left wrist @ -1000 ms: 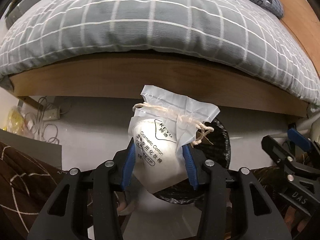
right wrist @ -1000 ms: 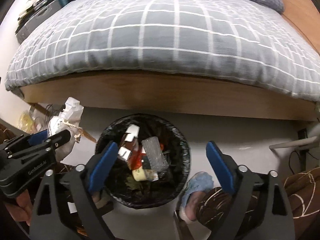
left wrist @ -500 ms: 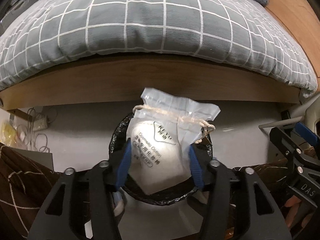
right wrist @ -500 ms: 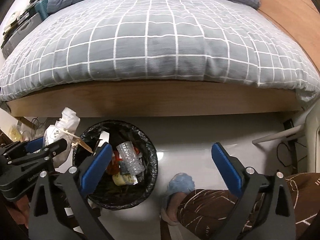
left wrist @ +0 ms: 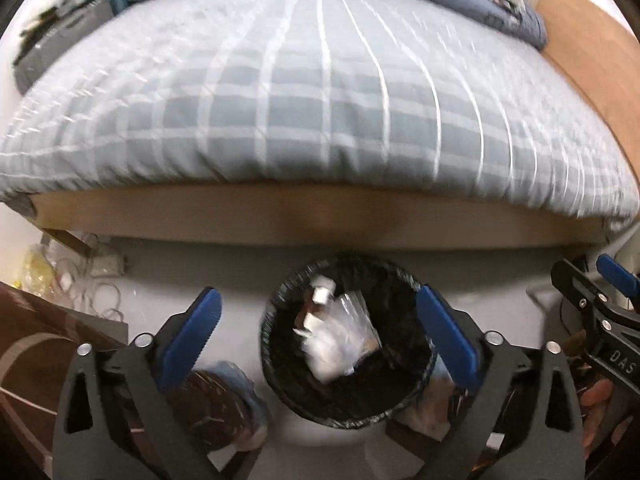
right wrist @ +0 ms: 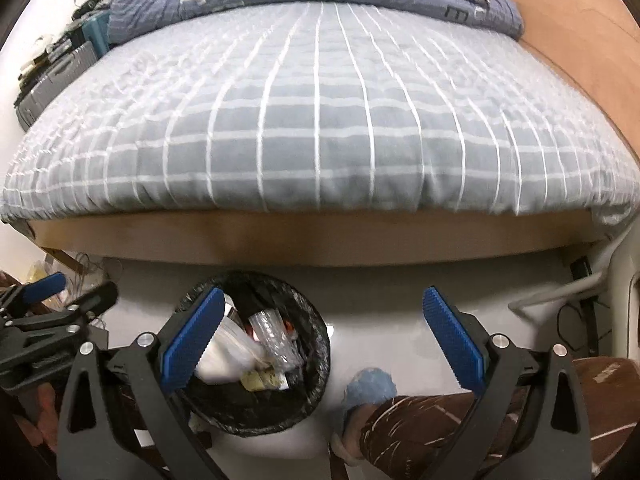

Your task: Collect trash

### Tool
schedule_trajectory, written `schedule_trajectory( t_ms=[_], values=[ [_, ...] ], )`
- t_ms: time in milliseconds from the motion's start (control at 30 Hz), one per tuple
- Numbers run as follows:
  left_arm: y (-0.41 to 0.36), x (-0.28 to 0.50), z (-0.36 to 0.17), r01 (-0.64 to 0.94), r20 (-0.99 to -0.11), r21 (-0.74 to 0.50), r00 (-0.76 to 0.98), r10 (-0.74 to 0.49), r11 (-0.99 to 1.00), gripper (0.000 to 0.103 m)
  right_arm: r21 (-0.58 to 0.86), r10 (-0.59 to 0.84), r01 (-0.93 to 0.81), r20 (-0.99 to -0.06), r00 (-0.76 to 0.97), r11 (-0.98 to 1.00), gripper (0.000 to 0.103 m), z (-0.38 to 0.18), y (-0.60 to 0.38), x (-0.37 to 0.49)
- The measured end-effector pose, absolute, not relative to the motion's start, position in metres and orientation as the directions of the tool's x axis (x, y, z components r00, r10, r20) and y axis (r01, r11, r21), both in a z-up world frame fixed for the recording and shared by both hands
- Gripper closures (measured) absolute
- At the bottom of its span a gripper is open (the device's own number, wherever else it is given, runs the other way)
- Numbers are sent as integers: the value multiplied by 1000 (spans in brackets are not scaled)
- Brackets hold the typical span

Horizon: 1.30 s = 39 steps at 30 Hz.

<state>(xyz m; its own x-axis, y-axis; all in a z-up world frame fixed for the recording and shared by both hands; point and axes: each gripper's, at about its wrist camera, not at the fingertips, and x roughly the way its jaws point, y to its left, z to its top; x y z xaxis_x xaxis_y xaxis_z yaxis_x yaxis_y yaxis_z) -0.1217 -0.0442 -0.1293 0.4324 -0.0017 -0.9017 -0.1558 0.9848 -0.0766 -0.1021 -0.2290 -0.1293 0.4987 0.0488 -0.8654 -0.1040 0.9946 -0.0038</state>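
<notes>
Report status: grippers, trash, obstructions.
Left hand-held gripper just opened, empty; right hand-held gripper open, empty. Cotton-pad bag lies in the trash bin. Nothing in the way.

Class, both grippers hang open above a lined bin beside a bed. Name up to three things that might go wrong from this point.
1. The white pouch lies on top of the trash in the bin; loosely piled, it might slide or spill if the bin is knocked.
2. The left gripper, jaws just opened and empty, hangs over a slippered foot beside the bin; the foot may nudge the bin.
3. The right gripper hangs close by; the two might collide.
</notes>
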Motion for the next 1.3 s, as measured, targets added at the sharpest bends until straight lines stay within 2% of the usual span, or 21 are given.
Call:
schedule_trajectory(
  t_ms=[367,567,833,1300],
  values=[
    [-17,-139,-25,-171,-819,-71,572,40,983,6,20,107,-148,-784,612,989,8,-43,-203,-112],
    [-19,-151,8,-162,-790,-56,611,55,985,6,41,133,-156,-752,645,987,8,-9,-203,-127],
    [-20,-160,19,-165,-784,-58,619,57,985,6,39,145,-174,-740,657,984,8,4,-201,-139],
    [-19,-159,6,-169,-799,-60,599,54,984,6,50,150,-169,-744,651,984,8,3,-204,-137]
  ],
)
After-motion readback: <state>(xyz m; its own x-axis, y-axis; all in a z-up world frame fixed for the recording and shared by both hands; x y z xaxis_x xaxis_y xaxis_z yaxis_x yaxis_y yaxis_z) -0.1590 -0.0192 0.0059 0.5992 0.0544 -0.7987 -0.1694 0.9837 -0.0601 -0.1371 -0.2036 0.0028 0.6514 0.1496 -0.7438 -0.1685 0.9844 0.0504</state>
